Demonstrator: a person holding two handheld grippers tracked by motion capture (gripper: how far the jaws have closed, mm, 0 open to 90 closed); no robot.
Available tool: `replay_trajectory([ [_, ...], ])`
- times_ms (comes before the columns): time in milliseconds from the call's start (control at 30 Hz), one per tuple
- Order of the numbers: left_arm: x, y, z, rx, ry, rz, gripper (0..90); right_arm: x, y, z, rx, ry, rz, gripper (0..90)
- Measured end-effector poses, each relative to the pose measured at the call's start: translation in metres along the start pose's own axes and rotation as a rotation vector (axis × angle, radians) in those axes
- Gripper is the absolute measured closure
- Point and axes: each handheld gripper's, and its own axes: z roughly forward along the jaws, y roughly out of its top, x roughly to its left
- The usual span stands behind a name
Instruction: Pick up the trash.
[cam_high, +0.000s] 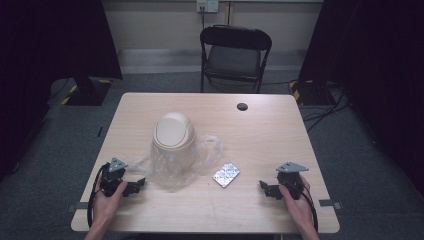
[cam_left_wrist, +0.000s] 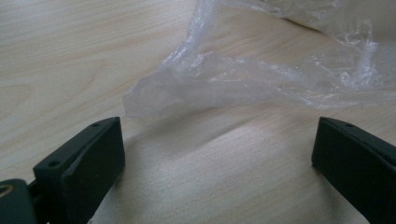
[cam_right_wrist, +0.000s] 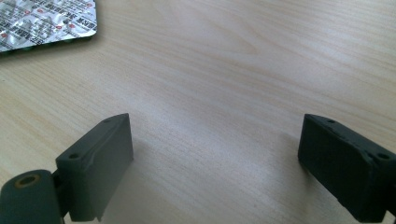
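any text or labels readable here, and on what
Blister pack: rows of small dark print with red marks on the silver foil, seen closest in the right gripper view, too blurred to read.
Bin: no print to see.
Plastic bag: no print to see.
Wall plate behind the chair: too small to tell.
No text can be quoted.

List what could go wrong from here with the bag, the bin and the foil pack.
The left claw stands open by a loose fold of the clear plastic bag; pulling it might tip the beige swing-lid bin standing on it. The thin film may also slip or tear. The blister pack lies flat, so pinching it may fail.
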Motion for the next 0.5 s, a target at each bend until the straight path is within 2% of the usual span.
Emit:
replay_trajectory([
  [100, 0.000, 0.000, 0.000, 0.001, 0.005, -0.003, 2.7, 0.000, 0.000, 0.000, 0.000, 0.000, 0.000, 9.5],
  [133, 0.001, 0.000, -0.001, 0.003, 0.013, 0.005, 4.3, 0.000, 0.000, 0.000, 0.000, 0.000, 0.000, 9.5],
  [167, 0.001, 0.000, -0.002, -0.006, 0.011, -0.012, 5.5, 0.000, 0.000, 0.000, 0.000, 0.000, 0.000, 9.4],
  [200, 0.003, -0.001, -0.003, -0.009, 0.015, -0.006, 7.5, 0.000, 0.000, 0.000, 0.000, 0.000, 0.000, 9.5],
  [267, 0.005, -0.003, -0.006, -0.030, 0.024, -0.032, 13.5, 0.000, 0.000, 0.000, 0.000, 0.000, 0.000, 9.5],
  [300, 0.006, -0.003, -0.007, -0.034, 0.011, -0.050, 16.4, 0.000, 0.000, 0.000, 0.000, 0.000, 0.000, 9.5],
  [333, 0.007, -0.004, -0.008, -0.042, -0.010, -0.064, 15.4, 0.000, 0.000, 0.000, 0.000, 0.000, 0.000, 9.4],
  [400, 0.008, -0.006, -0.010, -0.043, -0.022, -0.065, 15.9, 0.000, 0.000, 0.000, 0.000, 0.000, 0.000, 9.5],
  [500, 0.008, -0.006, -0.015, -0.043, -0.024, -0.037, 16.2, 0.000, 0.000, 0.000, 0.000, 0.000, 0.000, 9.4],
])
